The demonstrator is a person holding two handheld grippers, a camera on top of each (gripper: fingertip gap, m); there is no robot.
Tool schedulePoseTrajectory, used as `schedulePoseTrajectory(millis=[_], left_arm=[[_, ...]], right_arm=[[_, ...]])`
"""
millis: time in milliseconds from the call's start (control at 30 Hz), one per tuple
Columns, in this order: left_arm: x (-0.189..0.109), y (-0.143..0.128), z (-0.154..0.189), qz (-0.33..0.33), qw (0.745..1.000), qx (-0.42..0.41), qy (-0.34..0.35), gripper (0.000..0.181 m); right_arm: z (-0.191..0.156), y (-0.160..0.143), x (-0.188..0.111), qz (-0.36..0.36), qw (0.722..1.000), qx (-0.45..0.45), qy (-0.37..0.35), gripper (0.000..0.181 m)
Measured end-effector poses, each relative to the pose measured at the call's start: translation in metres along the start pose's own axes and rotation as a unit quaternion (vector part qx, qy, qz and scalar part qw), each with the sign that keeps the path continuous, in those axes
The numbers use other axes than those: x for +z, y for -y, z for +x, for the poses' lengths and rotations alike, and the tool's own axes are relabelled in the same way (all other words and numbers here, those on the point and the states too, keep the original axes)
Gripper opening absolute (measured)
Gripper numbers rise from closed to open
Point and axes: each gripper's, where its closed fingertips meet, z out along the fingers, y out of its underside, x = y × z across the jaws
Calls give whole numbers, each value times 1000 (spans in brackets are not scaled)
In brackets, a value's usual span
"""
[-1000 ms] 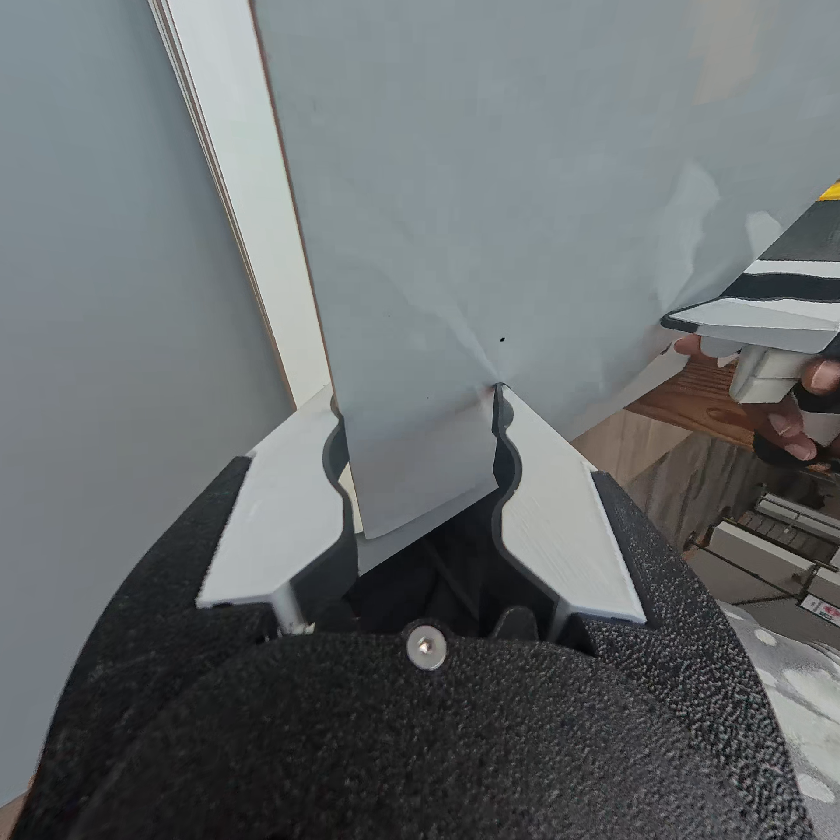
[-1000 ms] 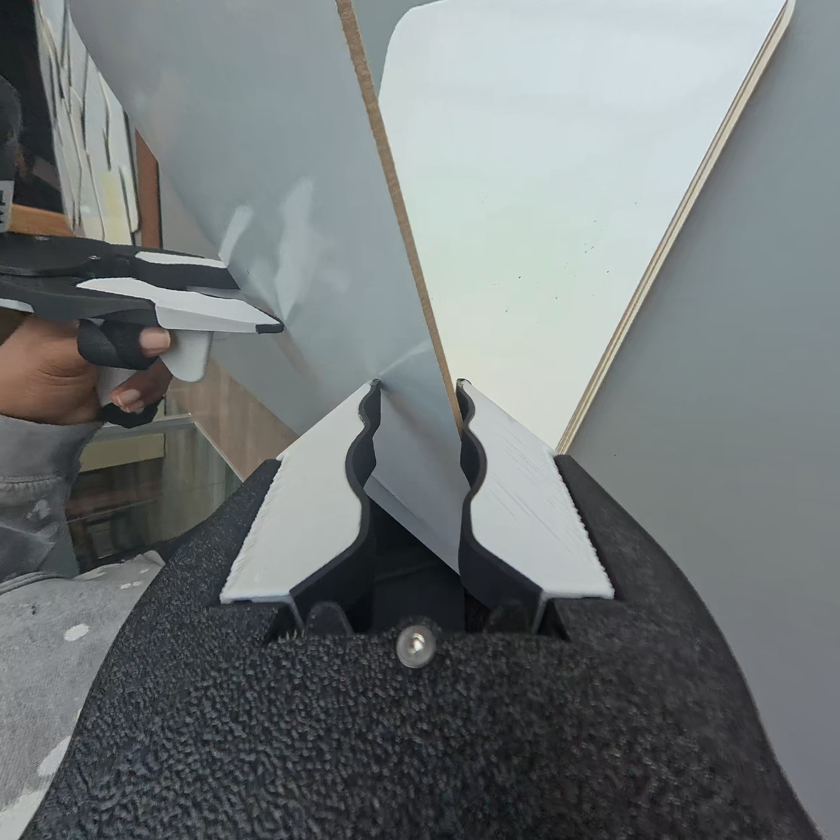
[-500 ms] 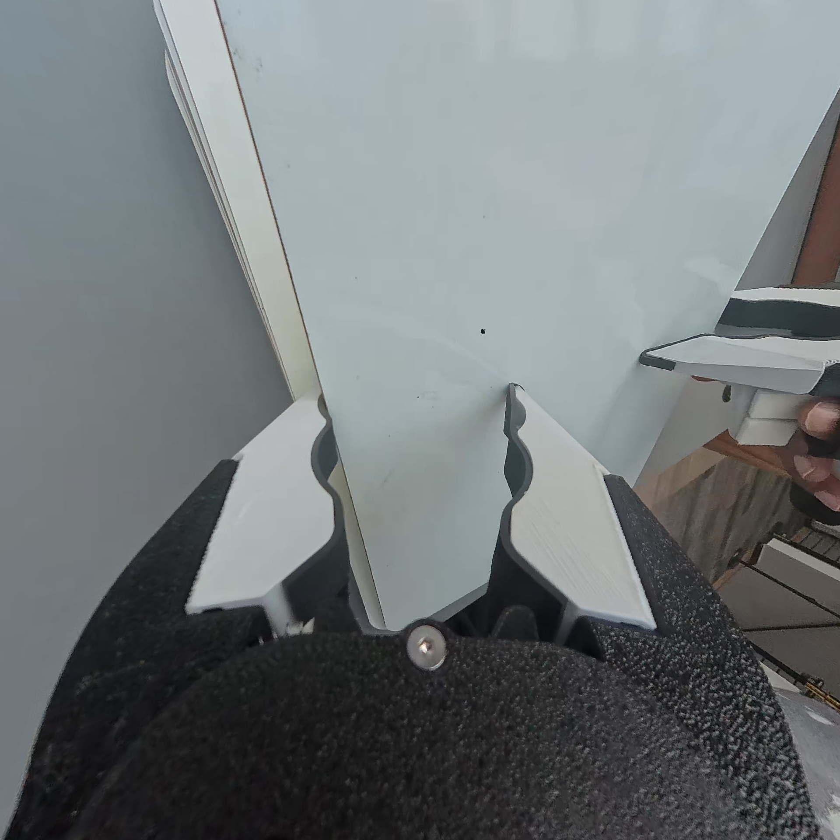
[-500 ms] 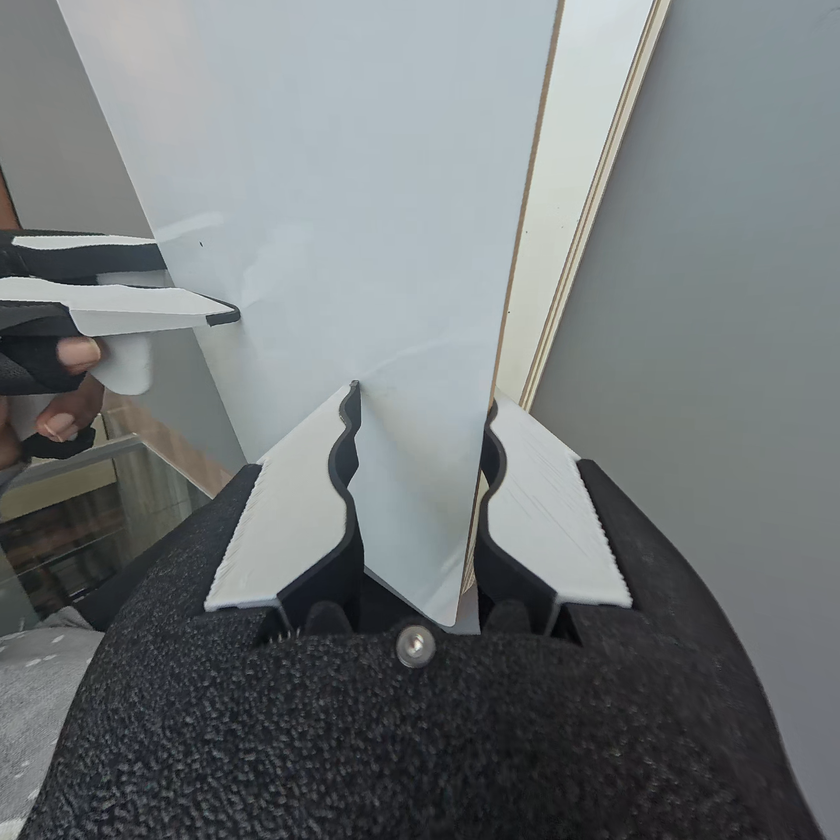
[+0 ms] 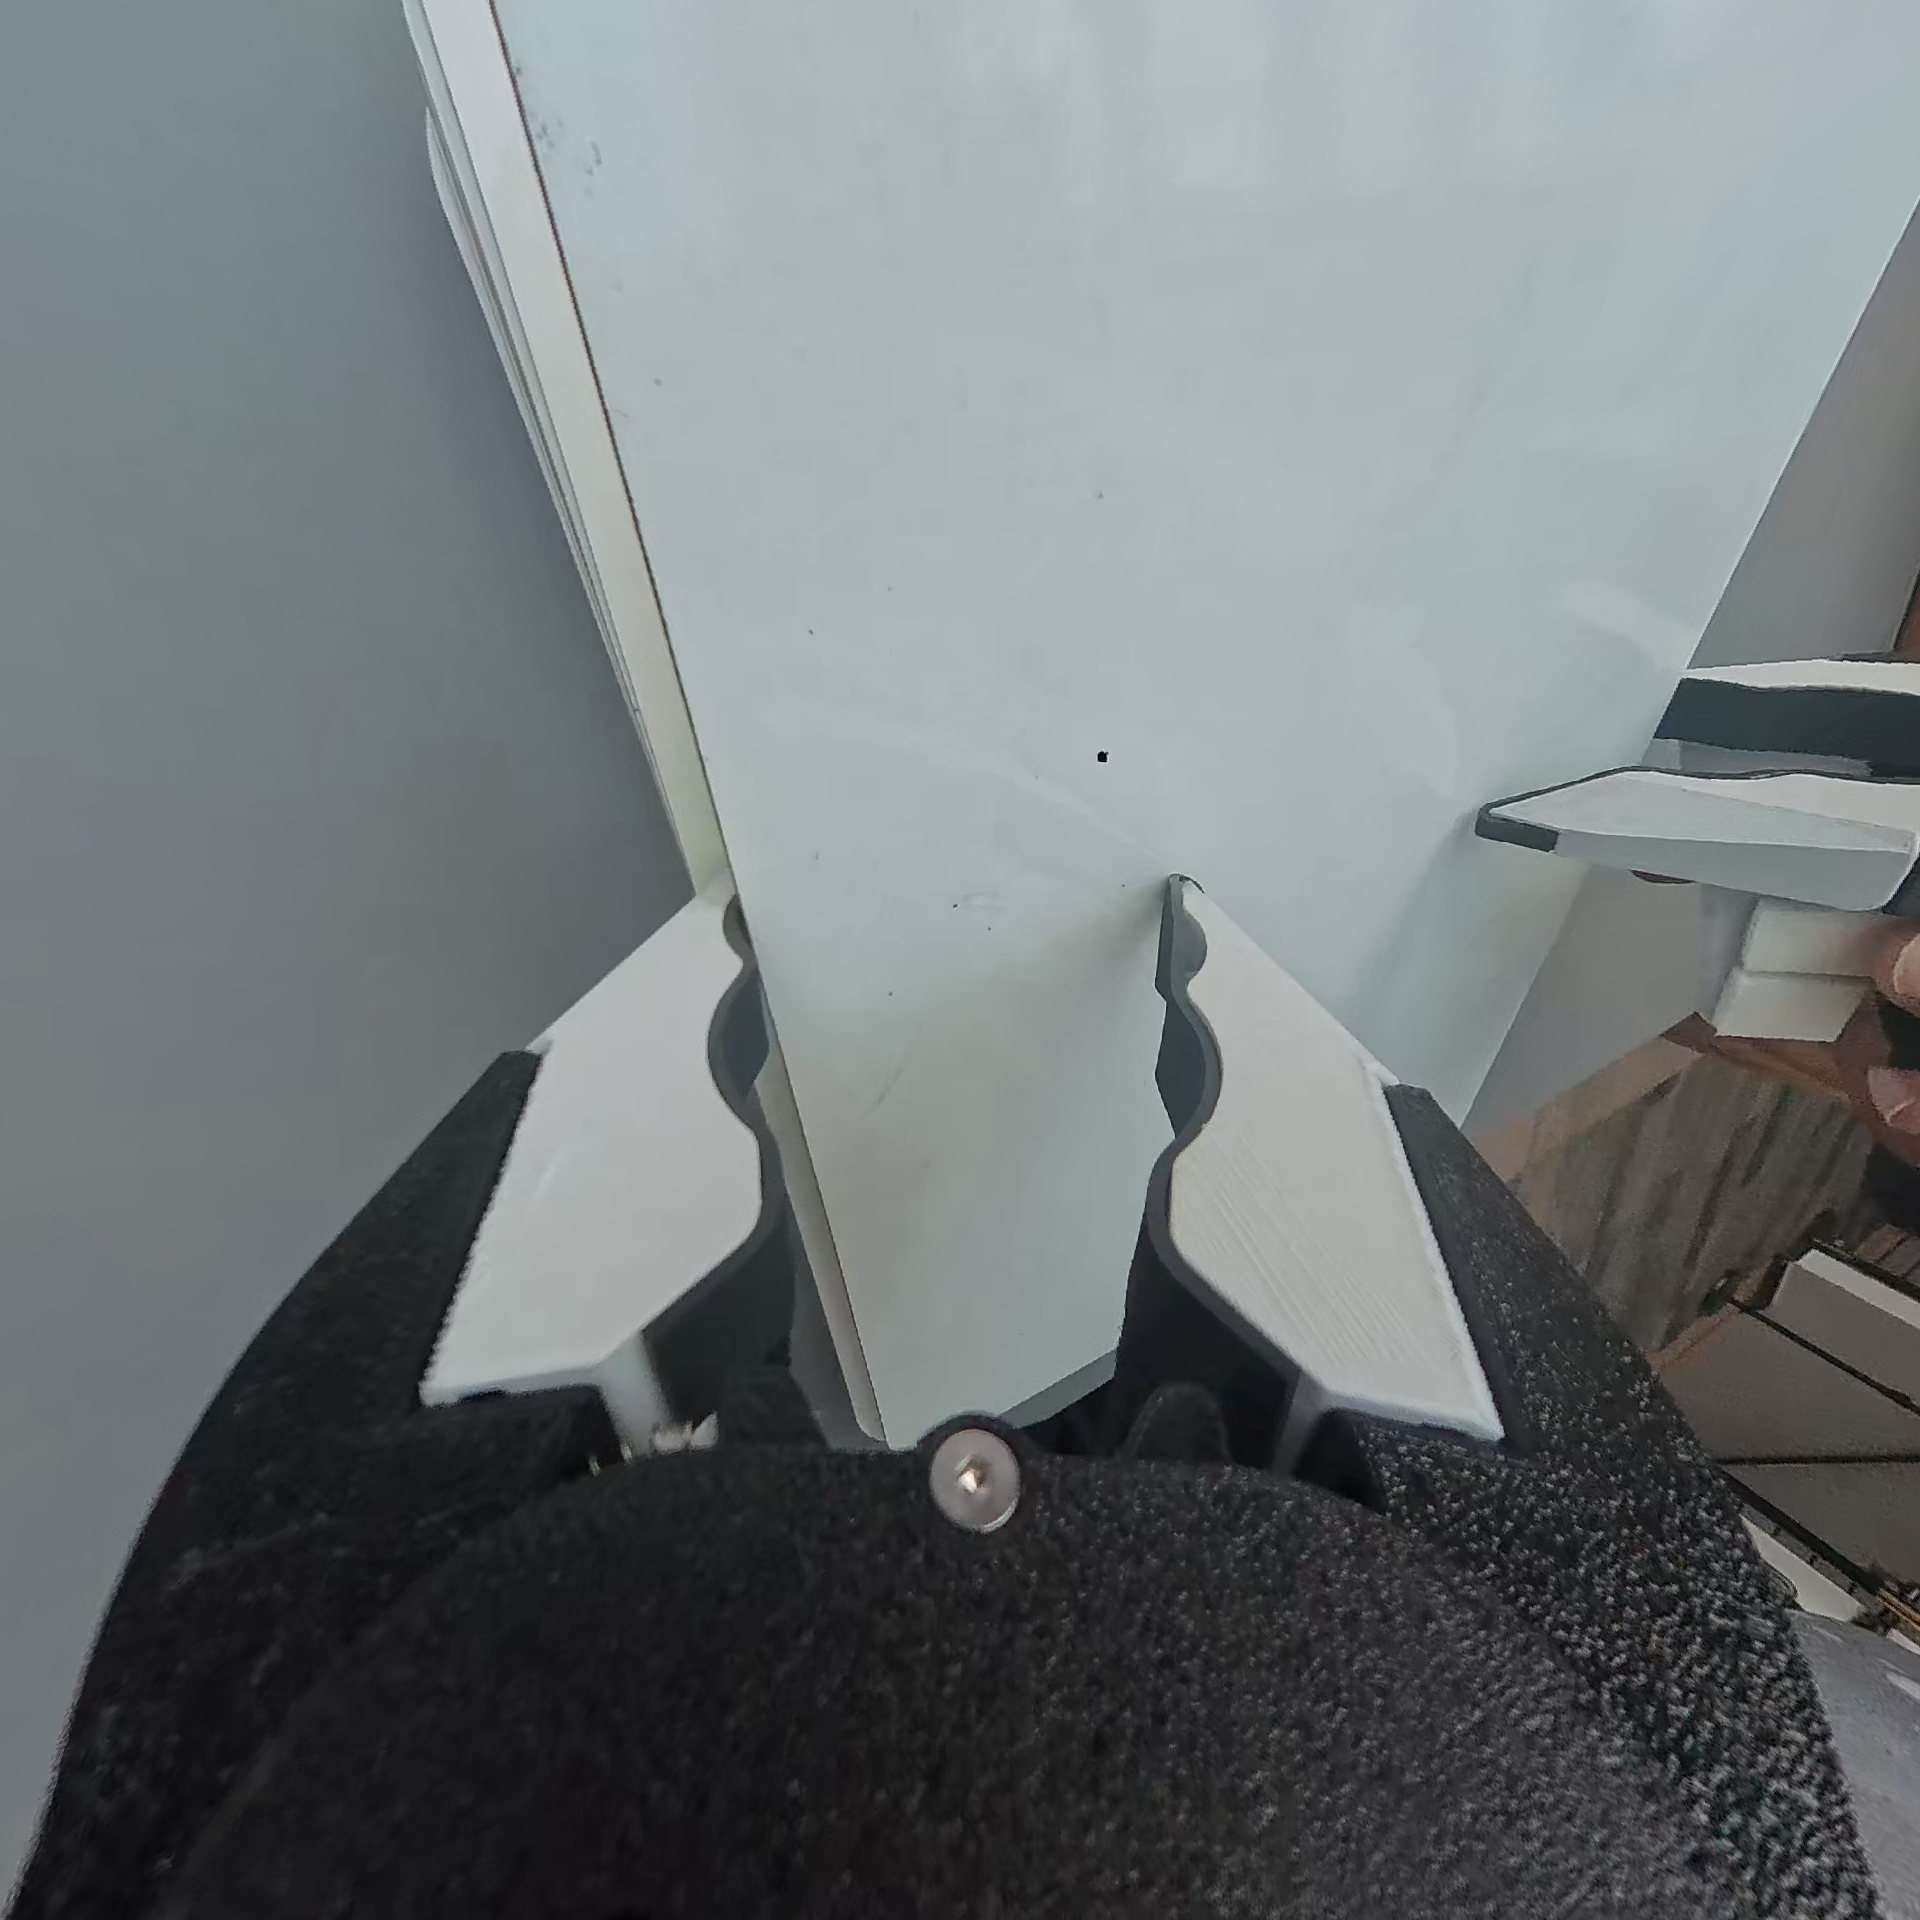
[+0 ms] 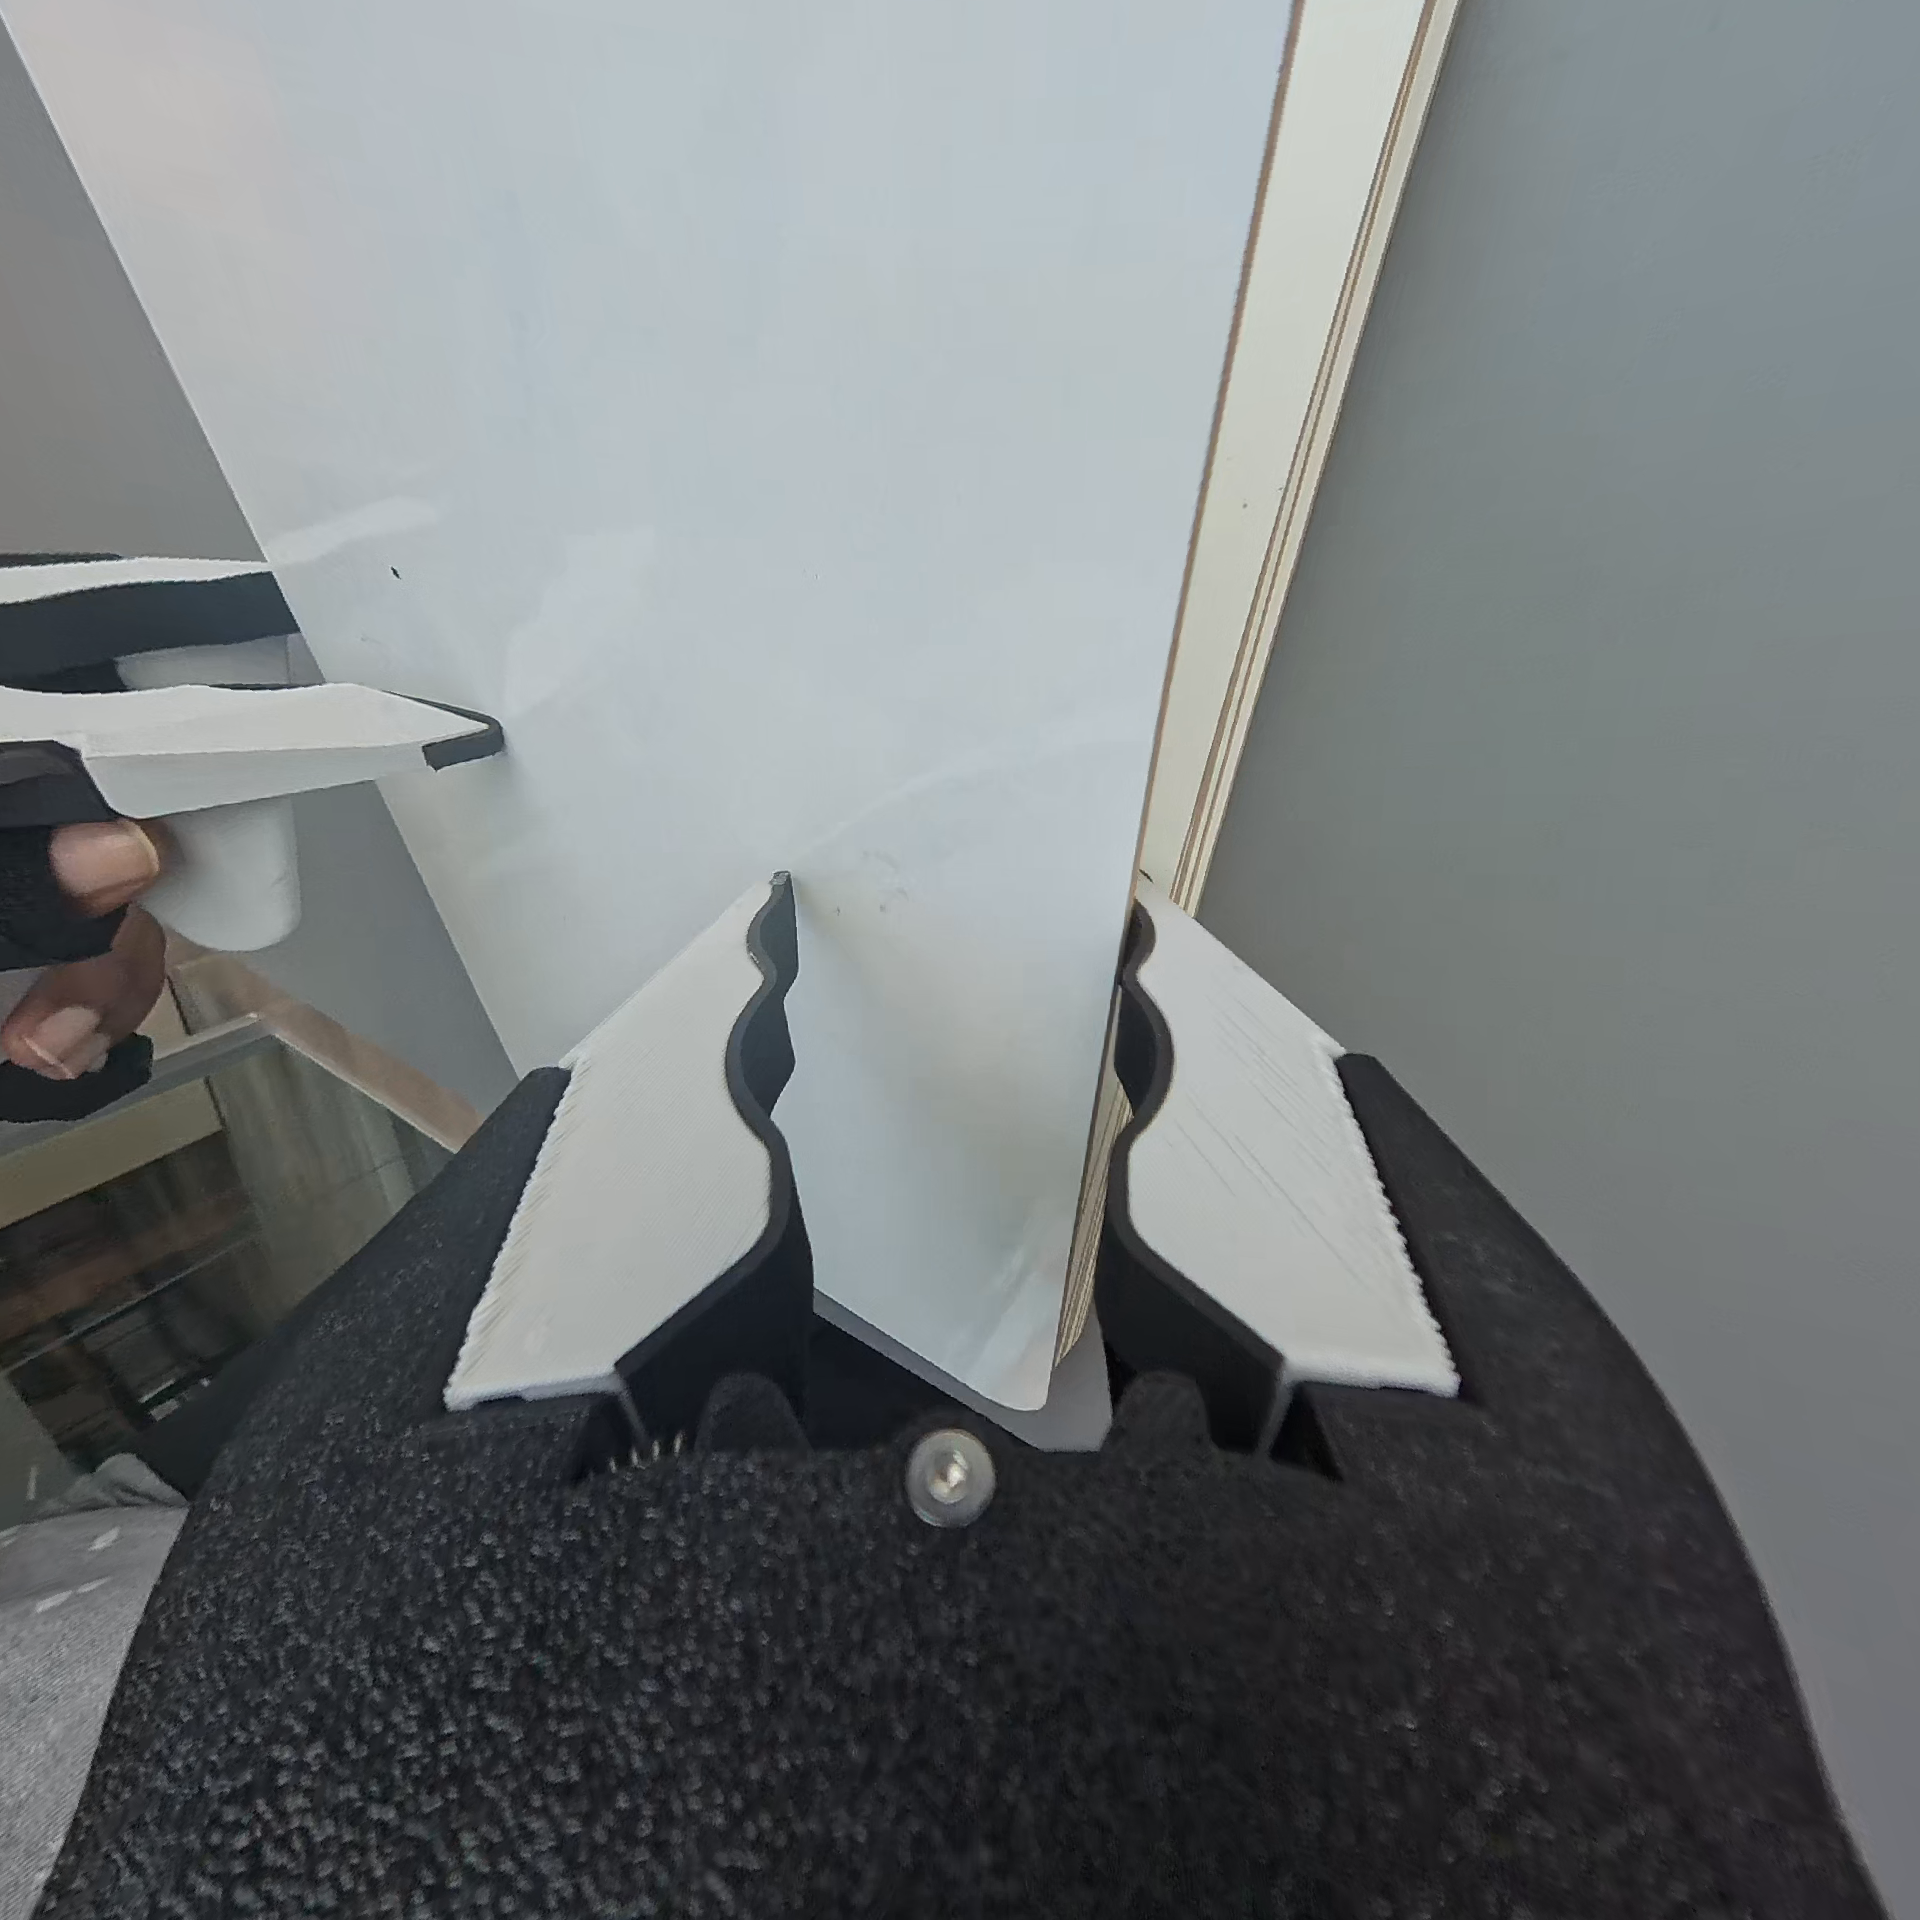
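Observation:
A thin pale sheet [image 5: 1039,468] lies flat against a stack of similar white sheets [image 5: 577,520]. My left gripper [image 5: 954,888] has one corner of the sheet deep between its partly open jaws. Its right fingertip touches the sheet's face. My right gripper [image 6: 961,891] has the opposite corner of the sheet [image 6: 727,416] between its partly open jaws, along with the layered edge of the stack [image 6: 1299,520]. A finger of the right gripper [image 5: 1683,842] shows at the right of the left wrist view. A finger of the left gripper [image 6: 260,727] shows at the left of the right wrist view.
A plain grey surface [image 5: 260,727] fills the outer side of each view [image 6: 1662,727]. A gloved hand [image 6: 94,862] holds the left gripper. Brown wood [image 5: 1662,1195] and grey panels with metal rails [image 5: 1818,1403] lie below and beyond the sheet.
The sheet has swung from lifted and creased to flat against the stack. Its corners have slid deeper between both pairs of jaws. The jaws have widened, the right ones most.

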Motion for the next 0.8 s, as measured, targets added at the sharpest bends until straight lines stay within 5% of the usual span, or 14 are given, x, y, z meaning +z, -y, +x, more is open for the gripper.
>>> schedulePoseTrajectory(millis=[467, 800], left_arm=[[-14, 6, -12, 59, 998, 20, 0, 77], [-13, -62, -21, 82, 995, 47, 9, 70]], right_arm=[[8, 1, -15, 68, 996, -39, -39, 71], [21, -45, -12, 124, 982, -99, -99, 82]])
